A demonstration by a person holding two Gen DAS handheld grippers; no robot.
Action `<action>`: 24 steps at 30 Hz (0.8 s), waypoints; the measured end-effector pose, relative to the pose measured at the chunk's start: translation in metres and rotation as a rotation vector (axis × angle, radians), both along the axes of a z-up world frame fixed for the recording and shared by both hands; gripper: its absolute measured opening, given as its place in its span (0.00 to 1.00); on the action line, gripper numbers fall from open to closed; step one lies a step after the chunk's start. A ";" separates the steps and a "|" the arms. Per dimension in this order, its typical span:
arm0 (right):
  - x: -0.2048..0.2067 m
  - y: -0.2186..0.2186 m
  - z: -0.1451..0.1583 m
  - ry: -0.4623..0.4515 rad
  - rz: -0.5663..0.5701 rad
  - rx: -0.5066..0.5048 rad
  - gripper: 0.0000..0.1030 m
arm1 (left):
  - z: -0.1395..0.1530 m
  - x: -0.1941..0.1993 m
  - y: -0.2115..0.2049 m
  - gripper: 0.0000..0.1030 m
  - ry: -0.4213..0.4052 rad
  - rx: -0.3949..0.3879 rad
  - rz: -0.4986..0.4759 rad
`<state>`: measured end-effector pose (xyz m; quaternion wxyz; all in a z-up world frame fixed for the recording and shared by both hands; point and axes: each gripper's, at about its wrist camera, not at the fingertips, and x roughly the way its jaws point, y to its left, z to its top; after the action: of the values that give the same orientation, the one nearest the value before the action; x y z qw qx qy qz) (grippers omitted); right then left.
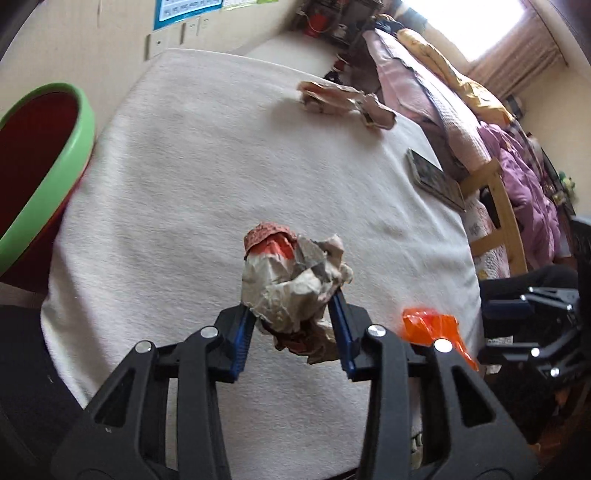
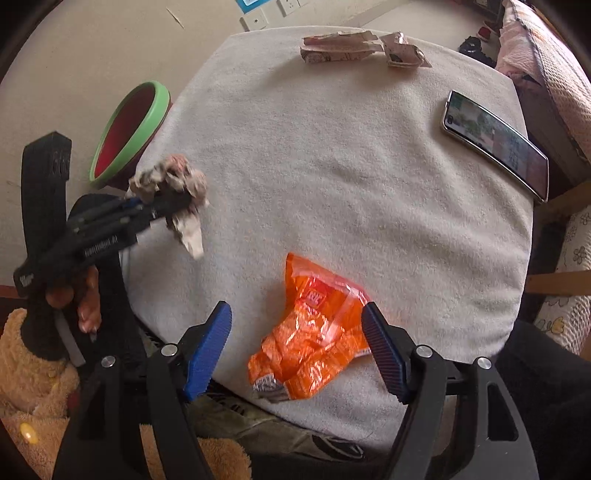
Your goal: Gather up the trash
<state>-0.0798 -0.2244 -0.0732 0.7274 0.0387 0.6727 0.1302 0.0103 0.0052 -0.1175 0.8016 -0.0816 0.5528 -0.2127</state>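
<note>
Left hand-held gripper (image 1: 293,314) clamps paper wad (image 1: 293,280); orange wrapper (image 2: 314,343) between right hand-held gripper (image 2: 297,325) fingers.

This is looking like a lived-in bedroom in a home. Ahead and to the right of the left tool, a bed (image 1: 417,88) is lying piled with pink and yellow quilts (image 1: 443,74), under a curtained window (image 1: 517,48). Wall sockets (image 2: 255,18) are sitting on the wall beyond the cloth-covered tabletop (image 2: 332,166). A plush bear (image 2: 33,373) is slumping down left of the right tool, and a phone (image 2: 495,144) is resting ahead right.
</note>
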 end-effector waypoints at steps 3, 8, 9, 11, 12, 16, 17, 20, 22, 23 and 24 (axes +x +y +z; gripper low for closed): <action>-0.010 -0.003 -0.008 0.076 -0.029 0.005 0.71 | -0.007 0.002 0.007 0.36 0.021 -0.012 0.040; -0.020 0.005 -0.031 0.175 -0.005 -0.063 0.71 | -0.012 -0.005 0.000 0.38 0.028 -0.023 0.017; -0.019 0.010 -0.035 0.186 0.013 -0.081 0.71 | -0.012 -0.006 -0.003 0.38 0.027 -0.025 0.012; -0.015 0.020 -0.040 0.184 0.038 -0.079 0.70 | -0.013 -0.007 -0.004 0.38 0.028 -0.029 0.007; -0.013 0.024 -0.041 0.174 0.050 -0.074 0.68 | -0.014 -0.006 -0.003 0.38 0.029 -0.029 0.007; 0.002 0.051 -0.038 0.061 0.139 -0.065 0.63 | -0.014 -0.004 0.004 0.38 0.026 -0.026 0.037; 0.007 0.060 -0.036 0.014 0.172 -0.065 0.61 | -0.013 -0.003 0.007 0.38 0.023 -0.025 0.048; 0.026 0.078 -0.030 -0.114 0.229 -0.105 0.60 | -0.011 -0.001 0.018 0.39 0.011 -0.013 0.095; 0.037 0.088 -0.024 -0.190 0.247 -0.108 0.60 | -0.010 0.002 0.026 0.39 0.001 -0.007 0.136; 0.043 0.092 -0.023 -0.212 0.249 -0.107 0.61 | -0.009 0.003 0.029 0.40 -0.002 -0.003 0.150; 0.048 0.093 -0.023 -0.227 0.247 -0.105 0.61 | -0.009 0.004 0.033 0.41 -0.004 0.002 0.165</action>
<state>-0.0321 -0.1318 -0.0959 0.7783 -0.0972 0.5915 0.1869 0.0138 0.0379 -0.1266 0.8176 -0.1256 0.5426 -0.1458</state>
